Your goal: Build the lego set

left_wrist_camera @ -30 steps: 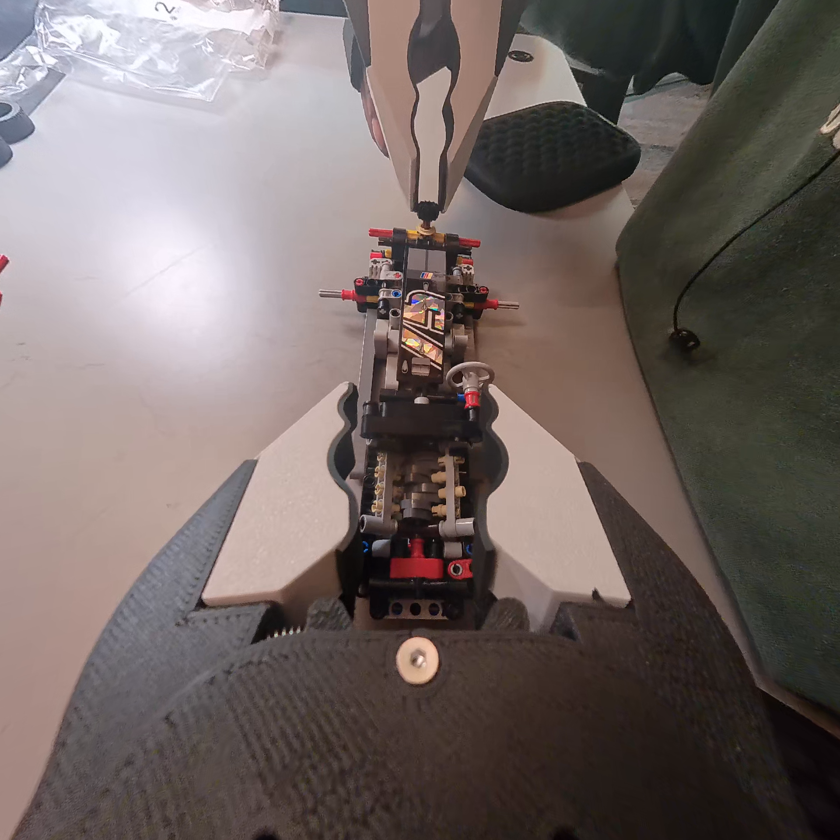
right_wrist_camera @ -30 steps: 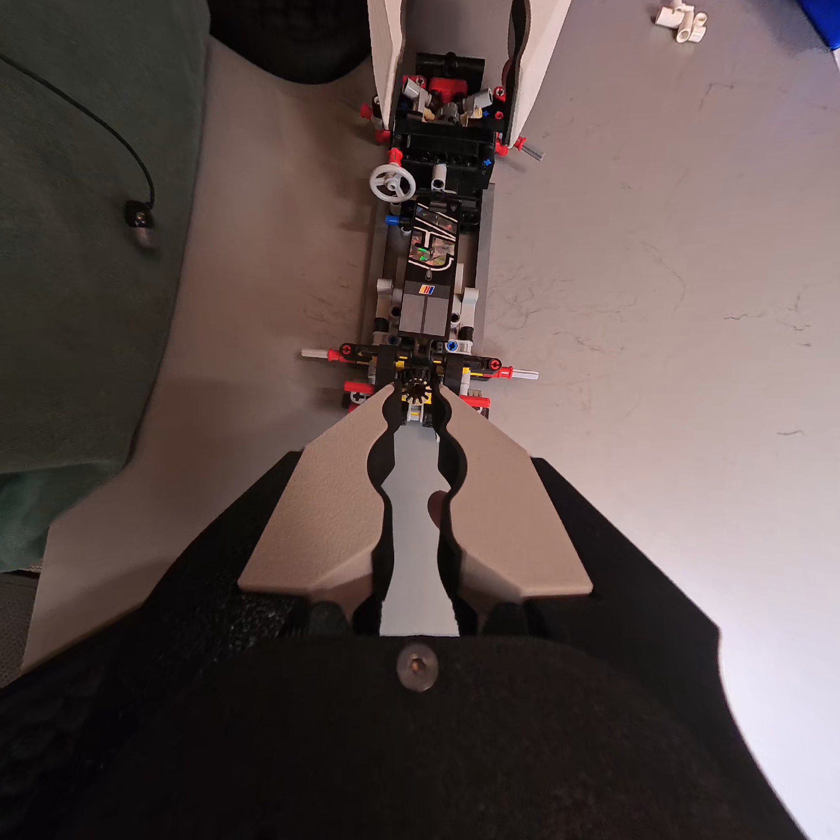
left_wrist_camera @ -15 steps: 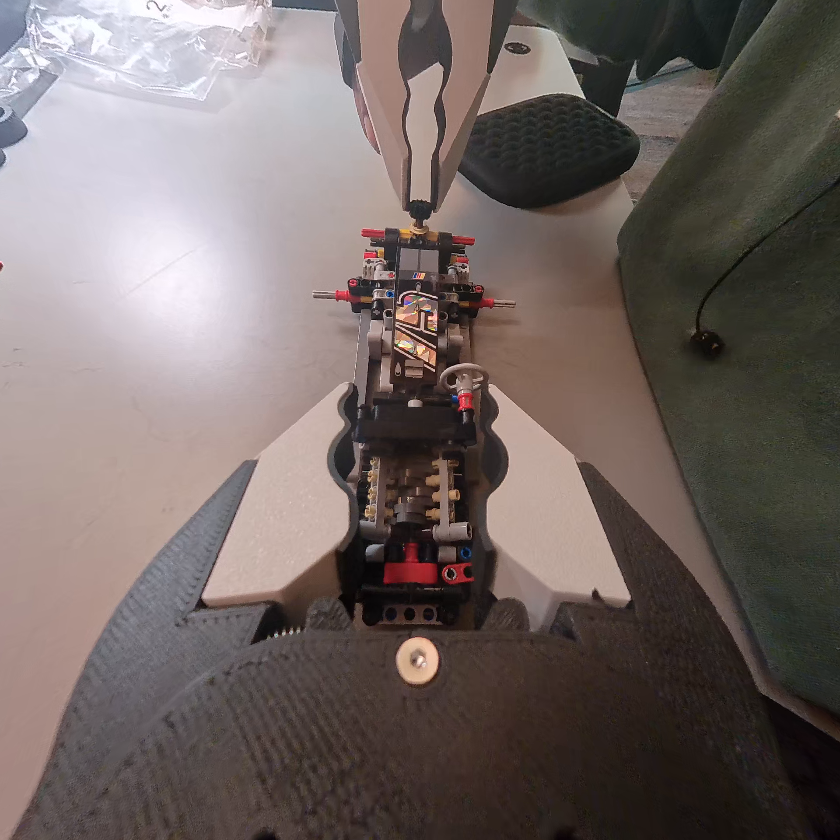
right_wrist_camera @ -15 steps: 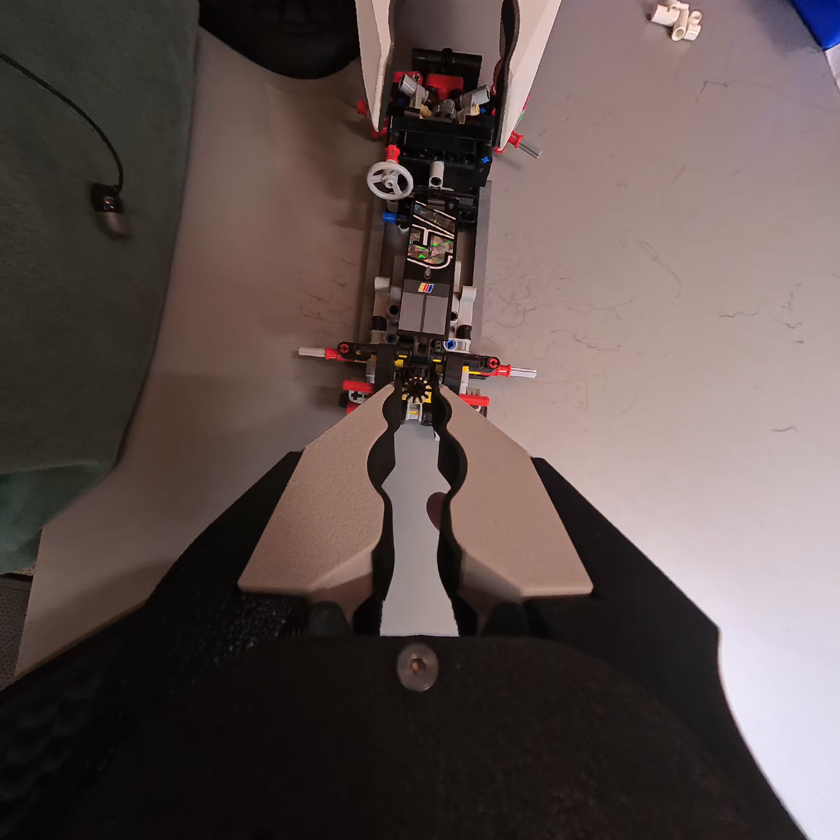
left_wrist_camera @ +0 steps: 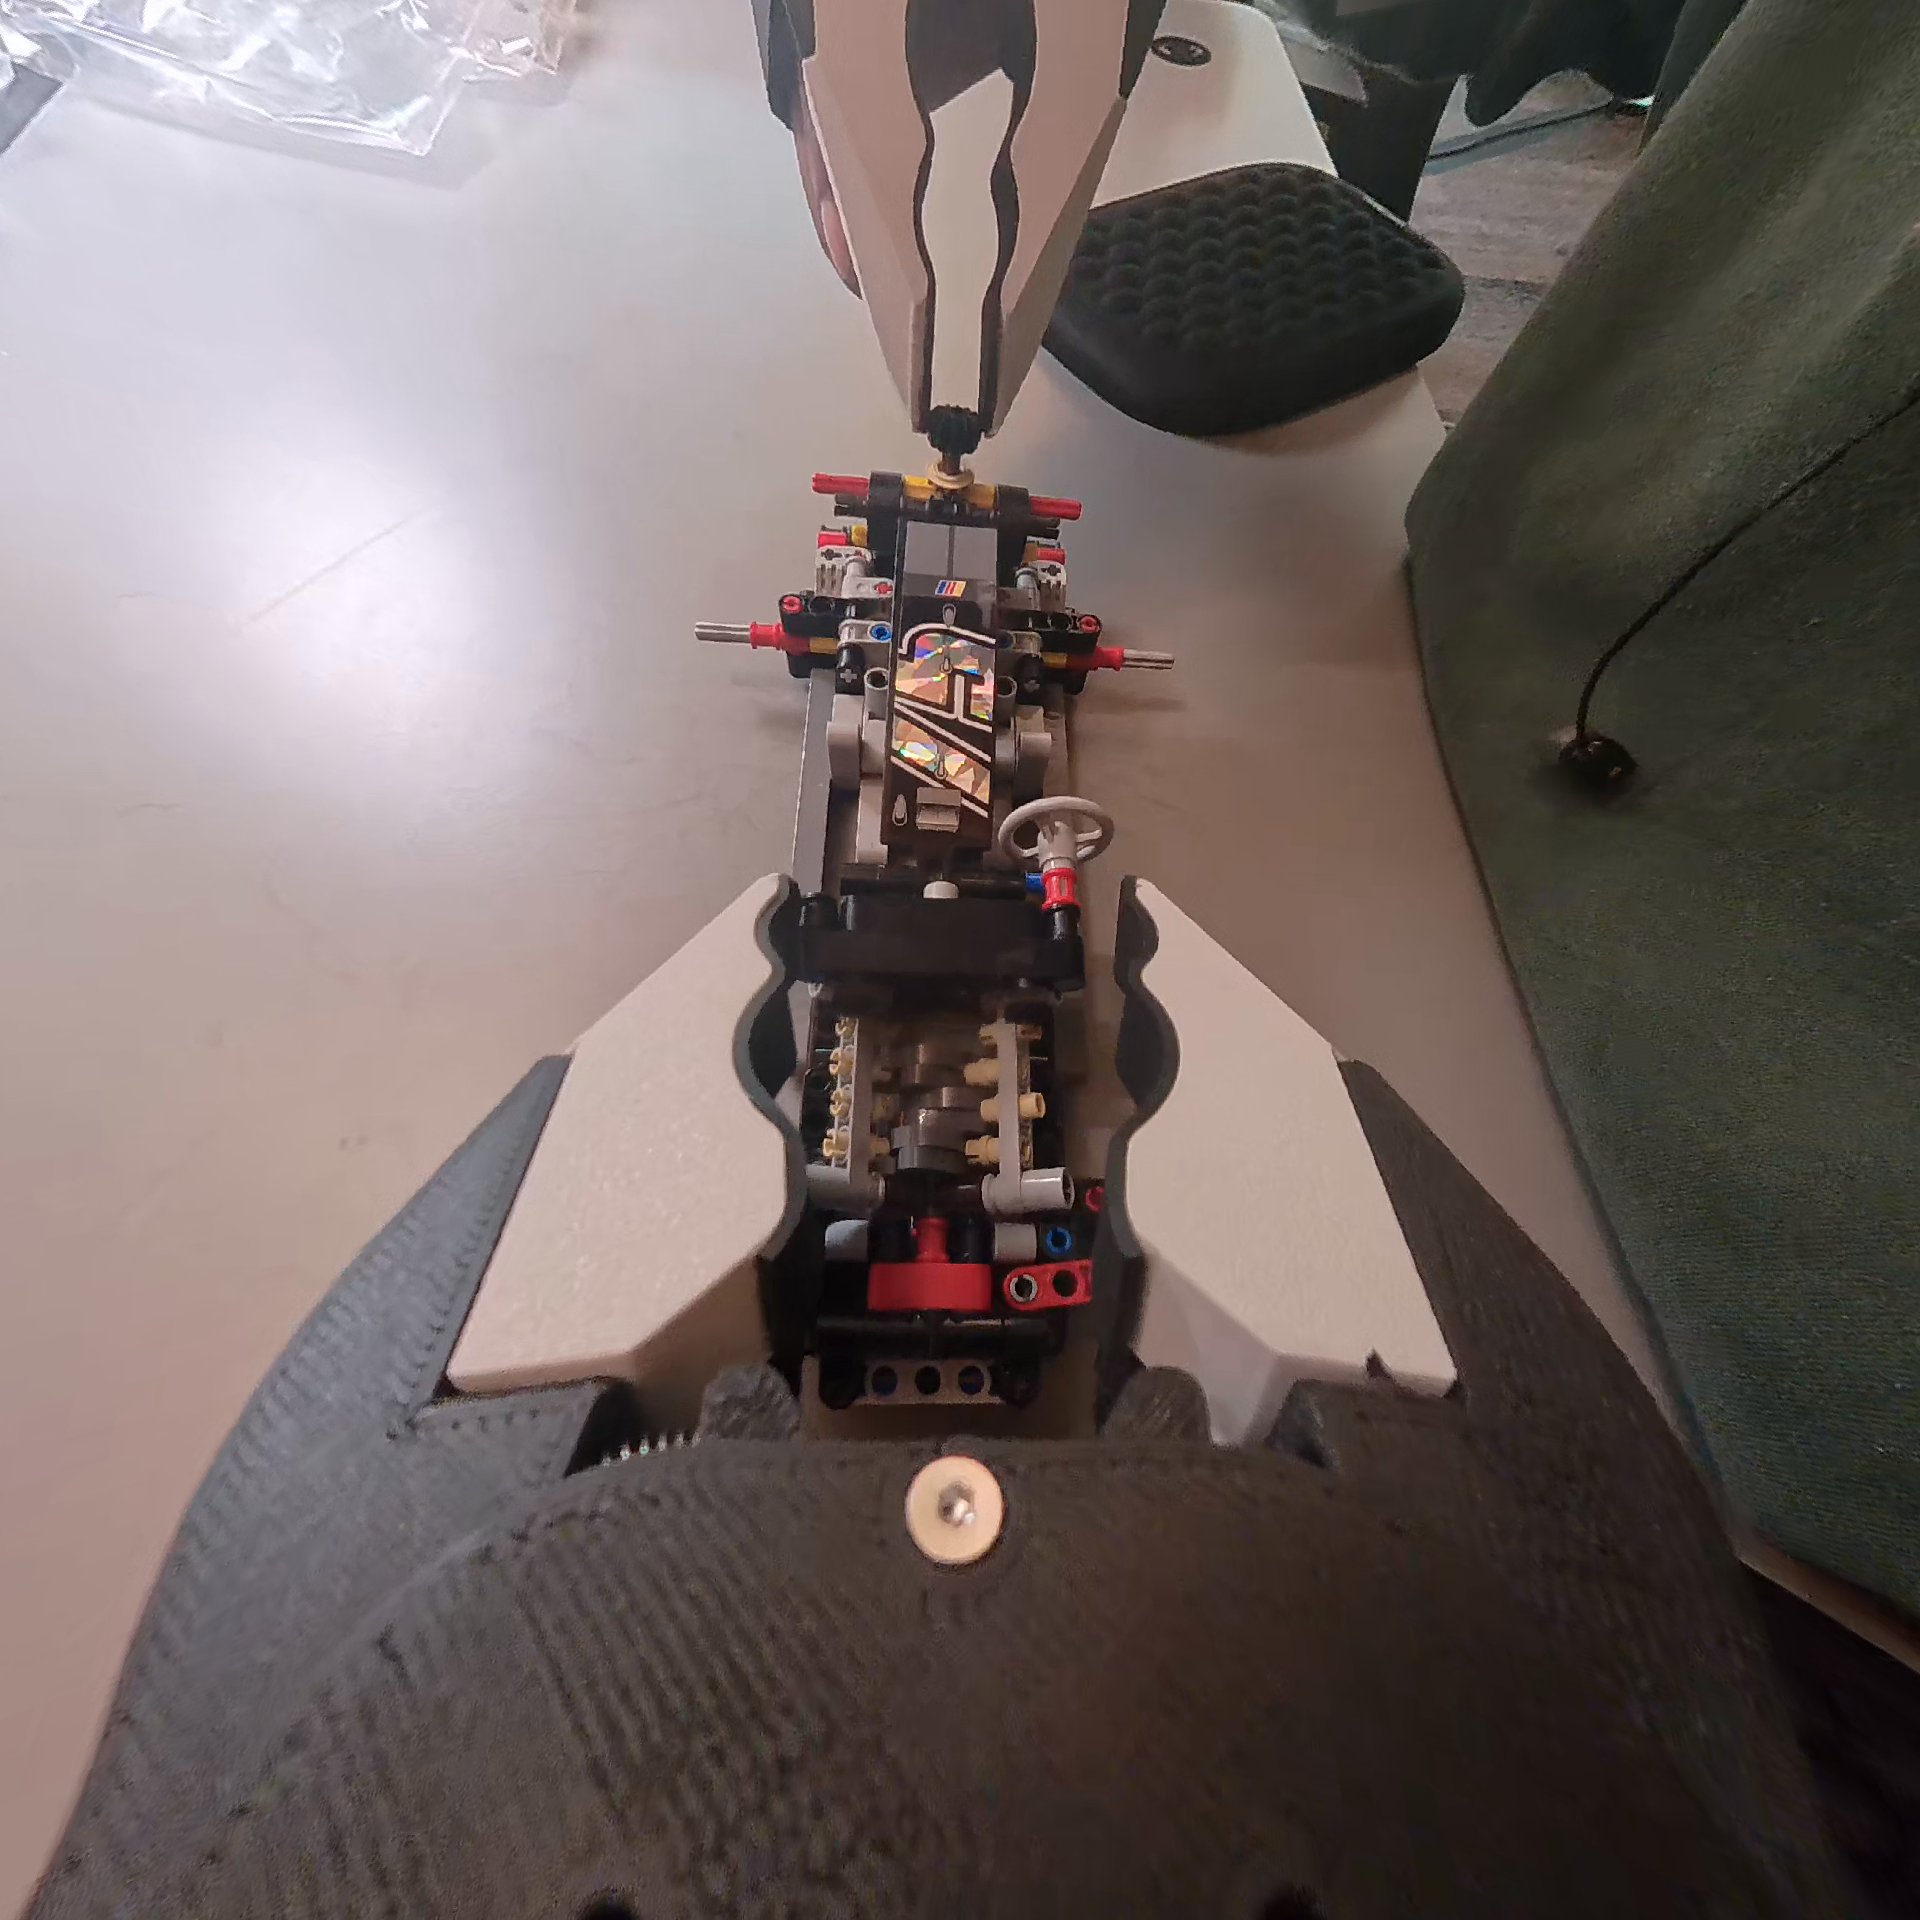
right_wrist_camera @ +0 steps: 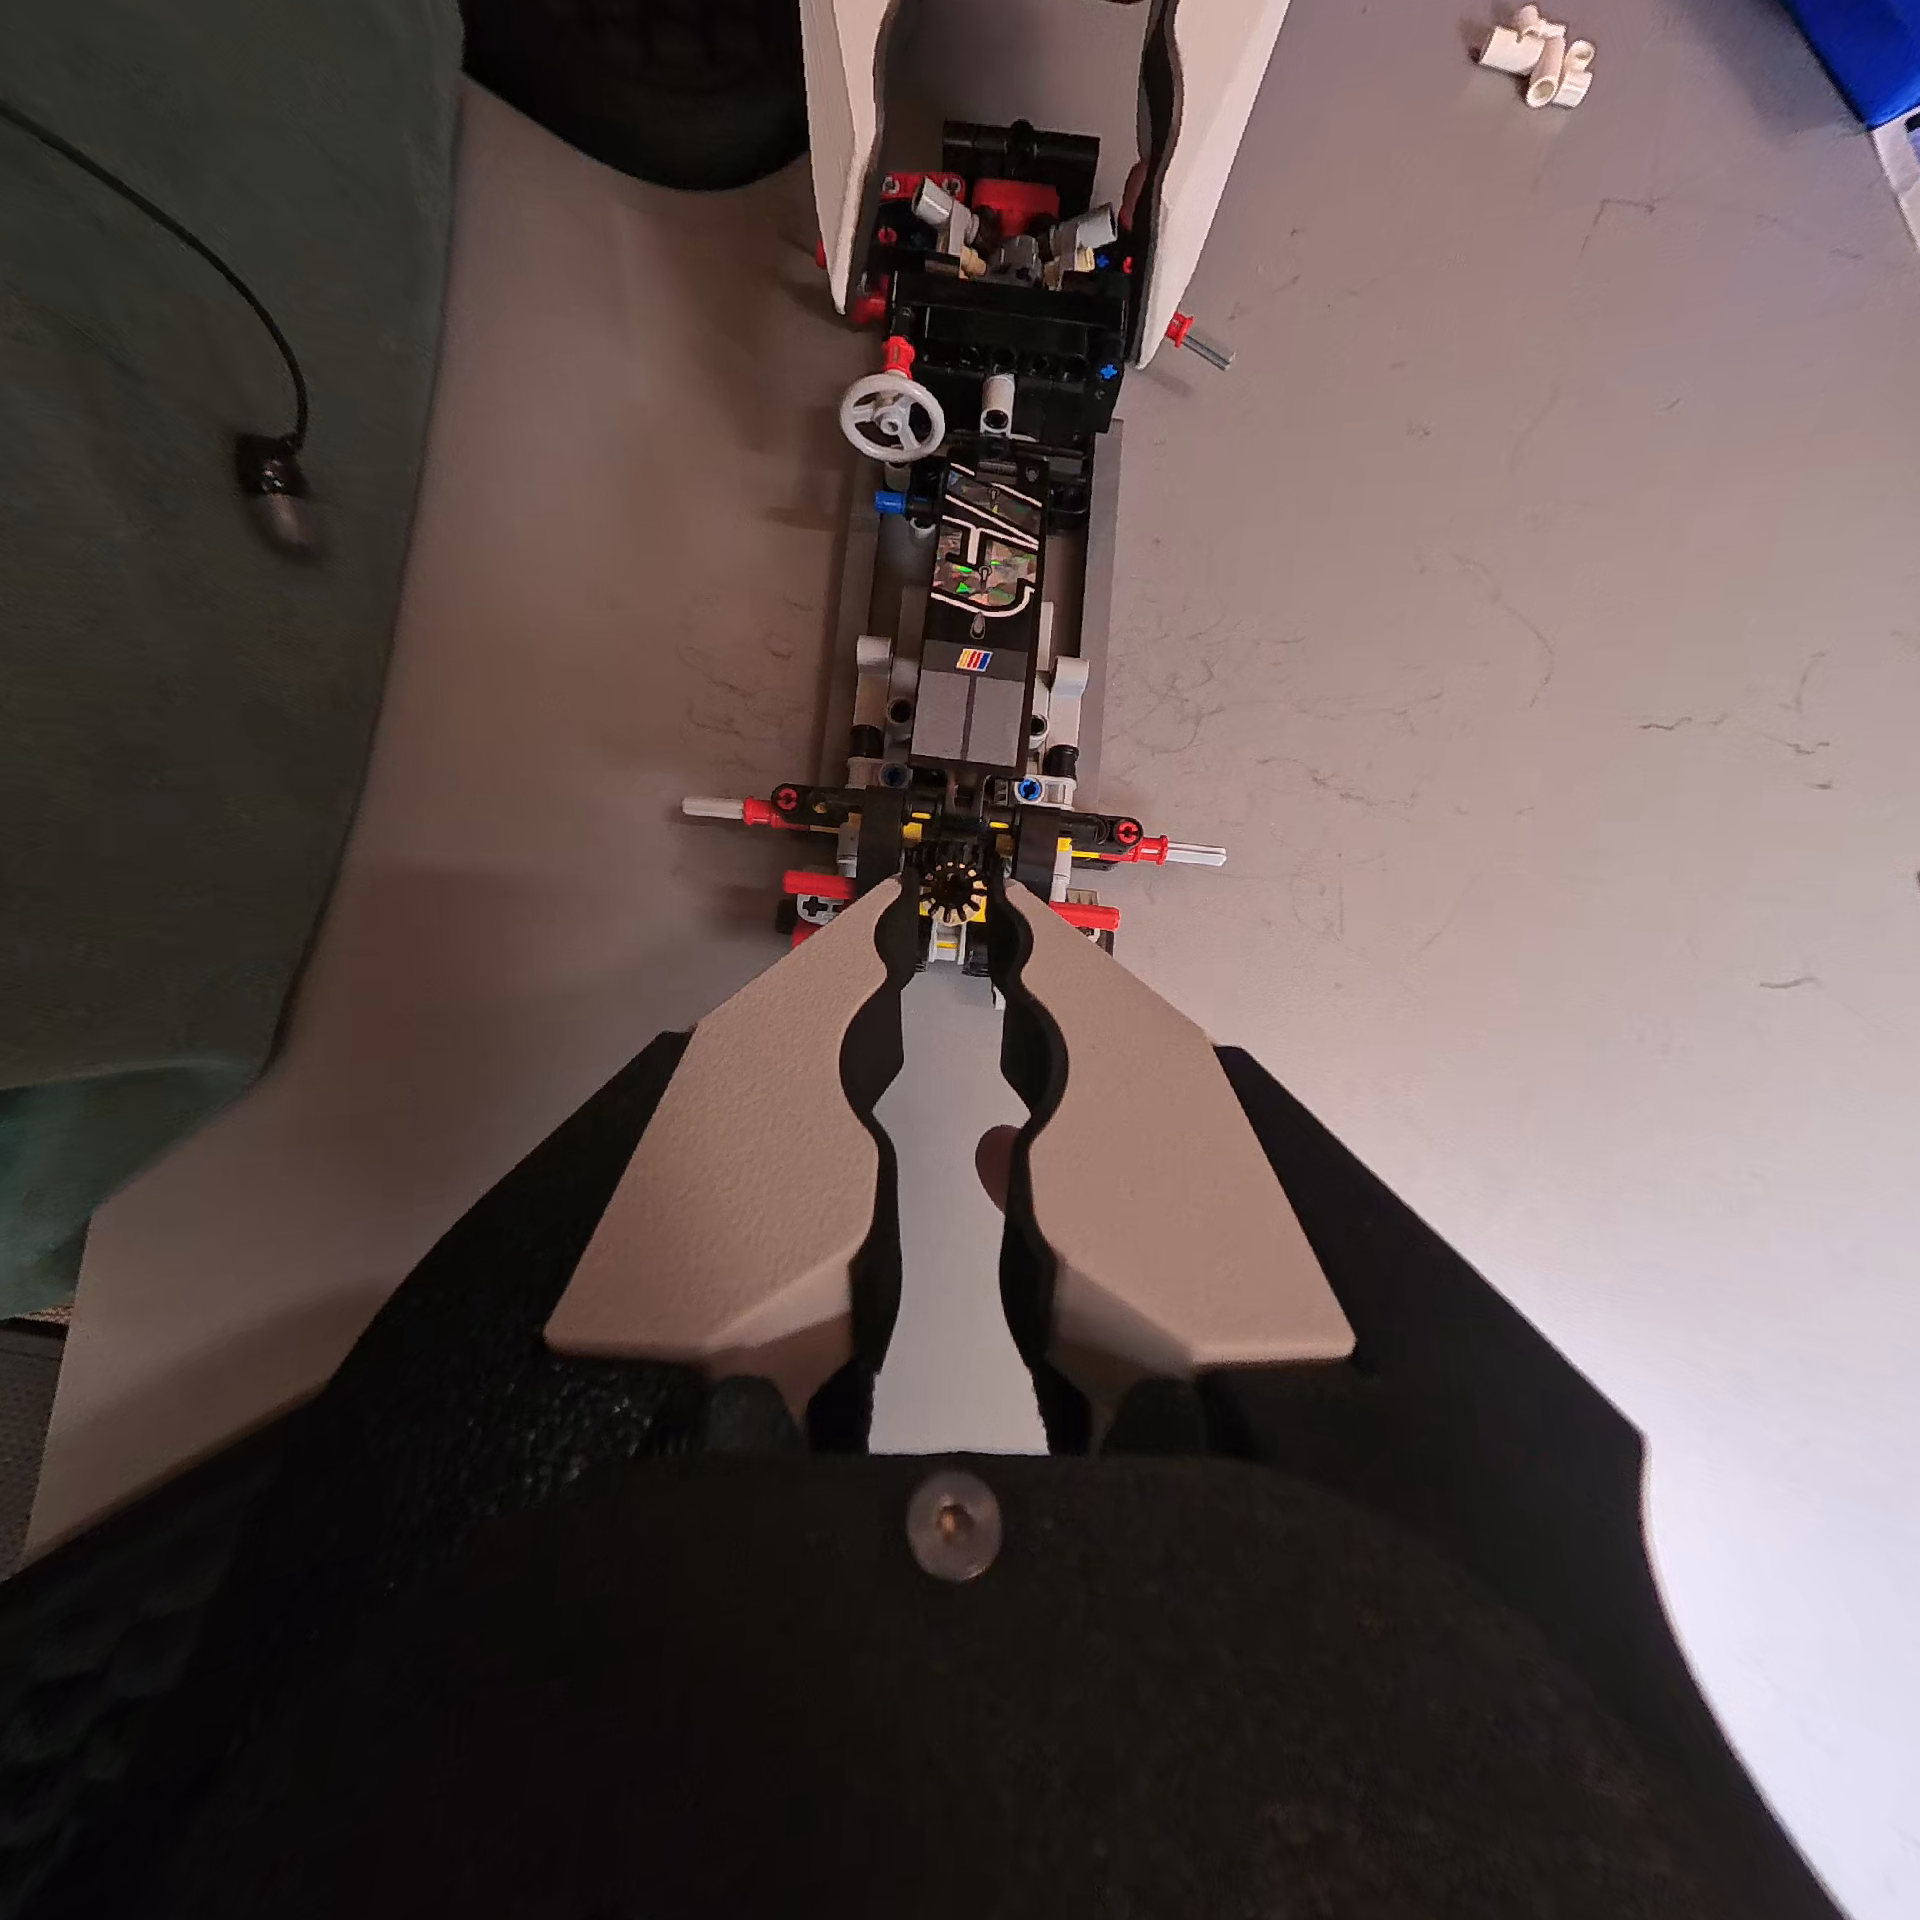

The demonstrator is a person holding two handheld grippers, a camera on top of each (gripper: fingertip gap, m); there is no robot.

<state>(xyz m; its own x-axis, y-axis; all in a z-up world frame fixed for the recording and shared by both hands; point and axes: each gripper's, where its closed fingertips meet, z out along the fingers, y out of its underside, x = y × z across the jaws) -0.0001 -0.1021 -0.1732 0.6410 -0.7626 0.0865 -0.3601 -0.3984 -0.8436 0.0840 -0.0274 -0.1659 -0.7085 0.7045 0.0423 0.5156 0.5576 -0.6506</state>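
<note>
Lying lengthwise on a pale grey tabletop (left_wrist_camera: 312,727), scuffed and scratched in the right wrist view, is a long Lego car chassis (left_wrist_camera: 935,790), partly built. A dark green fabric mass (left_wrist_camera: 1714,831) rises along one edge of the tabletop, with a thin black cord and small black tip (left_wrist_camera: 1590,753) draped on it. Beyond the far end sits a black textured pad (left_wrist_camera: 1247,291), and a crumpled clear plastic bag (left_wrist_camera: 260,73) lies at the far corner; what it contains cannot be made out. Two small white connector pieces (right_wrist_camera: 1538,62) lie loose on the tabletop, well apart from the chassis, beside a blue edge (right_wrist_camera: 1870,73).

The left hand-held gripper (left_wrist_camera: 951,904) straddles the engine end of the chassis, one finger (left_wrist_camera: 665,1122) along each side; the left finger sits against the build, while a slim gap shows beside the right, so I cannot tell whether it truly clamps. A white steering wheel (left_wrist_camera: 1055,831) stands just ahead of its fingertips.

The right hand-held gripper (right_wrist_camera: 951,894) is clenched on a small black gear (right_wrist_camera: 951,888), held at the opposite end of the chassis, directly over a tan bushing (left_wrist_camera: 951,476) between red axle pins.
</note>
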